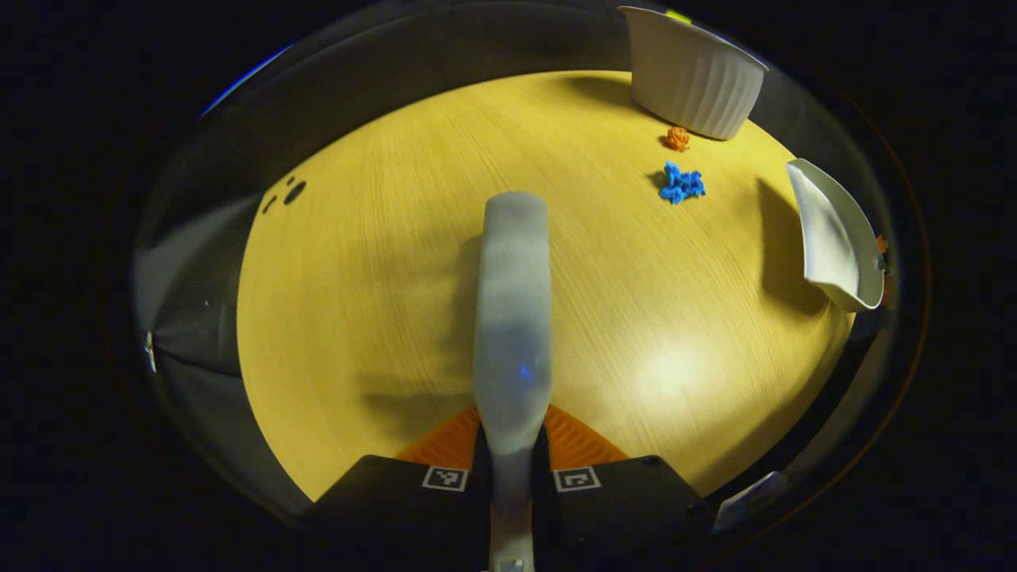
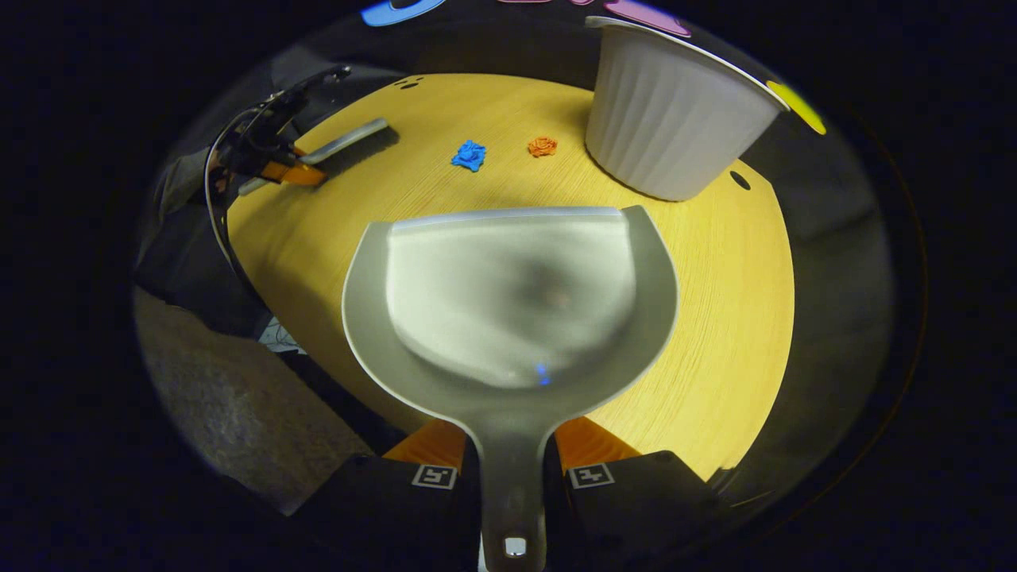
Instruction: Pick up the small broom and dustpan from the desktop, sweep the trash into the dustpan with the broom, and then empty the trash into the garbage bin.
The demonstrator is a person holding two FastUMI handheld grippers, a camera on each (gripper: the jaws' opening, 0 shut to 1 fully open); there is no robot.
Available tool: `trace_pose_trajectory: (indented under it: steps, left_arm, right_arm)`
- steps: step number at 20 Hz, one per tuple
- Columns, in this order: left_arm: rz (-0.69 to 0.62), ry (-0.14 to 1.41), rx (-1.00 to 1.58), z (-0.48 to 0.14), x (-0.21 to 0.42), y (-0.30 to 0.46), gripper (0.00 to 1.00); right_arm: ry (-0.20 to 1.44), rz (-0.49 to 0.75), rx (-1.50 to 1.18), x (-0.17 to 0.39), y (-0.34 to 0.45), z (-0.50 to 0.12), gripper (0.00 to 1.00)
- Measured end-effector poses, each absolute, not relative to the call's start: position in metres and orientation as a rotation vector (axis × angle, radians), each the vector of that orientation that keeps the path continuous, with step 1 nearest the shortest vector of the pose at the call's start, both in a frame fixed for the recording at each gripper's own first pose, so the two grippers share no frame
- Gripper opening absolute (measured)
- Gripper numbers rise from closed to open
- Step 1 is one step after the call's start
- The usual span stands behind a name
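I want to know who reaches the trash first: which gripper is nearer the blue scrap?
Hard to call; probably the right. The right gripper holds the dustpan facing the blue scrap; the left gripper holds the broom off to its side.

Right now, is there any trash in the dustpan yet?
Empty. The dustpan pan shows bare inside, and the blue scrap and orange scrap lie on the table beyond its front edge.

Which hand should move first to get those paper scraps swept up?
Probably the left: its gripper holds the broom, which must push the blue scrap toward the dustpan.
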State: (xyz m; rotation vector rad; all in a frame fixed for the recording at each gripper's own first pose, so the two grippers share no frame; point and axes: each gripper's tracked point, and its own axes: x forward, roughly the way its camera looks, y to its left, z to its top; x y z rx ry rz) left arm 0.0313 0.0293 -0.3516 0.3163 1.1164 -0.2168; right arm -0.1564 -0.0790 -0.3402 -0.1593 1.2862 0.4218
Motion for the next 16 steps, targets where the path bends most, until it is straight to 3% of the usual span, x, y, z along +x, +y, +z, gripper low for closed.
trace_pose_trajectory:
  steps: [4,5,7,10,14,16]
  left_arm:
    - [-0.259,1.024,0.360,-0.326,0.079,-0.005,0.24]
    - [-0.267,1.017,0.378,-0.324,0.090,-0.012,0.24]
    - [-0.282,1.005,0.412,-0.323,0.110,-0.024,0.24]
    - [-0.321,0.999,0.440,-0.327,0.136,-0.047,0.22]
    - [-0.406,0.990,0.508,-0.339,0.163,-0.076,0.24]
    - [-0.436,0.998,0.529,-0.348,0.171,-0.089,0.24]
  right_arm:
    - [1.369,0.466,-0.147,-0.146,-0.078,-0.337,0.36]
    - [1.378,0.464,-0.157,-0.141,-0.080,-0.338,0.40]
    - [1.391,0.448,-0.194,-0.131,-0.087,-0.344,0.36]
    - [1.401,0.439,-0.221,-0.123,-0.091,-0.349,0.32]
    - [1.403,0.426,-0.228,-0.119,-0.093,-0.353,0.40]
    - [1.403,0.421,-0.230,-0.117,-0.093,-0.355,0.36]
